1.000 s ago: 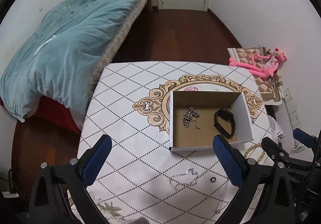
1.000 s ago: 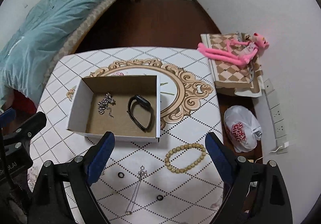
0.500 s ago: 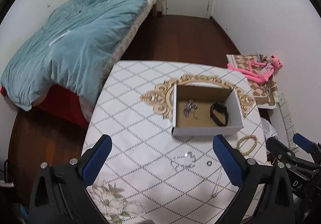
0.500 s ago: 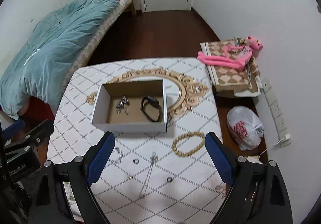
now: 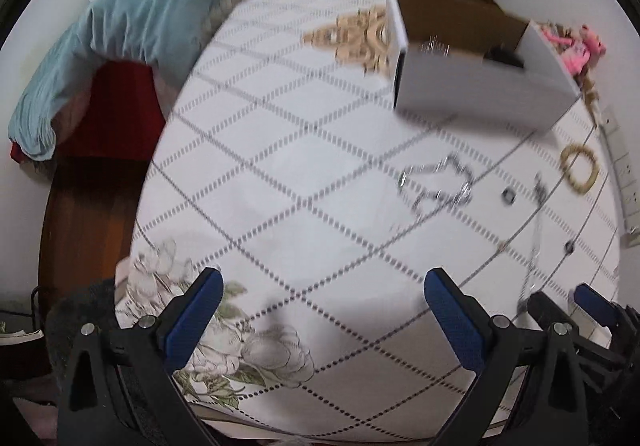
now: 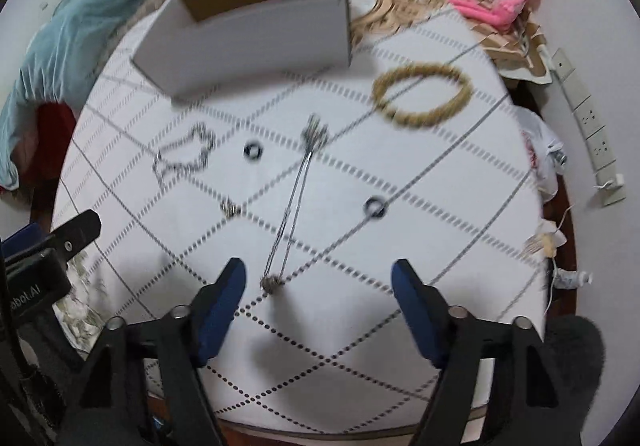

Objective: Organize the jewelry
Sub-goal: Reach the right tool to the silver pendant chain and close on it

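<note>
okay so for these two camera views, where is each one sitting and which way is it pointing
Left wrist: sits on the left gripper, low over the table's near left, facing the white box; its open jaws and the right gripper's tips show.
Right wrist: sits on the right gripper, aimed at the long necklace; its open jaws and part of the left gripper show.
Shared: box, silver chain, bead bracelet.

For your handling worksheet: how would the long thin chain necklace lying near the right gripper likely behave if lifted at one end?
The necklace is probably floppy: its fine doubled strands lie slack and flat on the table, so it should dangle and swing. It looks light, and thin enough to slip between the open right gripper fingers.
</note>
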